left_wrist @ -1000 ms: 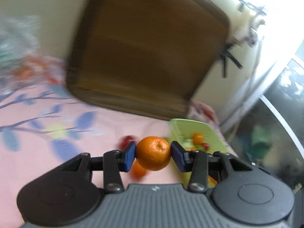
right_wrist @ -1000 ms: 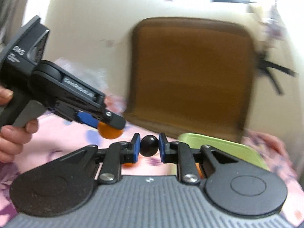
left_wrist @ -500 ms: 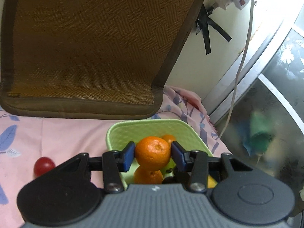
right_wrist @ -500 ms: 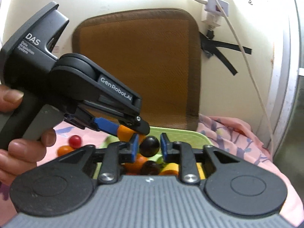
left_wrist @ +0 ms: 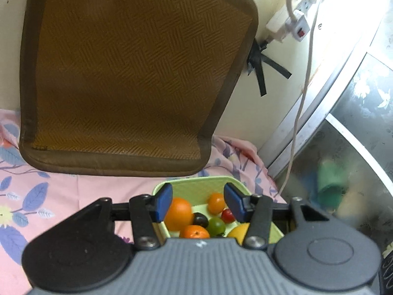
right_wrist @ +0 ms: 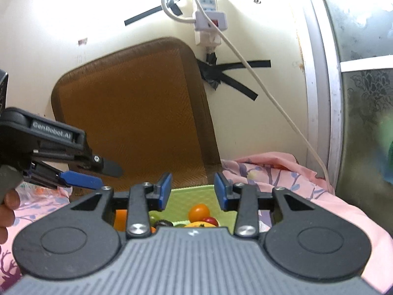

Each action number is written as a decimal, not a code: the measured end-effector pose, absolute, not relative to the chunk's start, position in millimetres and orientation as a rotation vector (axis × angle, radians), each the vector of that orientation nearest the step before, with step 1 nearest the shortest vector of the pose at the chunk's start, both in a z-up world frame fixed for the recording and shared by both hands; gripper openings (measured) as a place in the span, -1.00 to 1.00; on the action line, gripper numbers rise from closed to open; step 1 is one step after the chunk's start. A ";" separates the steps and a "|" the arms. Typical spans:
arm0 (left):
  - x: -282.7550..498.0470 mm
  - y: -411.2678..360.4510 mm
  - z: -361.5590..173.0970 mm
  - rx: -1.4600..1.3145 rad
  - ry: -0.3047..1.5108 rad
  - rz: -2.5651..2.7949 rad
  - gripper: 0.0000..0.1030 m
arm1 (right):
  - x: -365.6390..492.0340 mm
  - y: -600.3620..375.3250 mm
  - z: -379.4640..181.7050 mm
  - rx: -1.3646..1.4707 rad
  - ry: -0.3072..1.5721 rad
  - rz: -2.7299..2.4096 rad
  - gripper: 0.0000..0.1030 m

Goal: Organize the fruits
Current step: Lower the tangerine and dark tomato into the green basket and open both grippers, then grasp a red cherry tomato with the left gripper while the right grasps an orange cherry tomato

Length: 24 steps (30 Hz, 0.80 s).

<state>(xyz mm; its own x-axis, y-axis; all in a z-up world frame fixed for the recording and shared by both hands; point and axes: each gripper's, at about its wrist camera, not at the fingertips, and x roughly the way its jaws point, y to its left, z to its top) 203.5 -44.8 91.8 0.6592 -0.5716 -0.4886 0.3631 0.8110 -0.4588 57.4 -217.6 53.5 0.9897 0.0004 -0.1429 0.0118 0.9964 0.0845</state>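
- The left gripper (left_wrist: 198,202) hangs with its blue-padded jaws spread wide and nothing between them, directly above the pale green plastic basket (left_wrist: 196,186) in the lower centre of the left wrist view.
- The right gripper (right_wrist: 192,191) is likewise spread and empty, over the same basket (right_wrist: 186,194), which sits low in the centre of the right wrist view; the left gripper (right_wrist: 98,175) enters that frame from the left, just beside it.
- The fruits lie inside the basket, below and slightly ahead of both pairs of jaws, on a pink cloth with blue leaf print (left_wrist: 36,196). What piece of furniture the cloth covers cannot be told.
- Counted in the left wrist view: one large orange (left_wrist: 178,213), one smaller stem-up orange (left_wrist: 194,231), one small orange tomato-like fruit (left_wrist: 216,202), one dark plum-like fruit (left_wrist: 200,219), one green round fruit (left_wrist: 216,225), one small red fruit (left_wrist: 228,215), and one yellow fruit (left_wrist: 239,229) half hidden by the gripper body. That makes seven; more may be hidden.
- No loose fruit is visible on the cloth in either view, so neither hand has a target nearer than the other; judging from this, the next move would call for turning away from the basket to find any fruit left outside.
- A brown woven mat (left_wrist: 127,73) leans against the wall in the upper half of the frame, with one white power strip (left_wrist: 287,25) at upper right.
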 end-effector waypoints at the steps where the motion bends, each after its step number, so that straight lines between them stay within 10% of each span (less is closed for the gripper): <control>1: 201.5 -46.9 94.1 -0.330 0.658 -0.537 -0.08 | 55.5 -216.7 54.2 0.089 0.137 -0.003 -0.21; 24: 194.4 57.4 47.2 -0.260 0.733 -0.266 -0.08 | 39.4 -126.3 46.8 -0.085 0.289 0.431 -0.23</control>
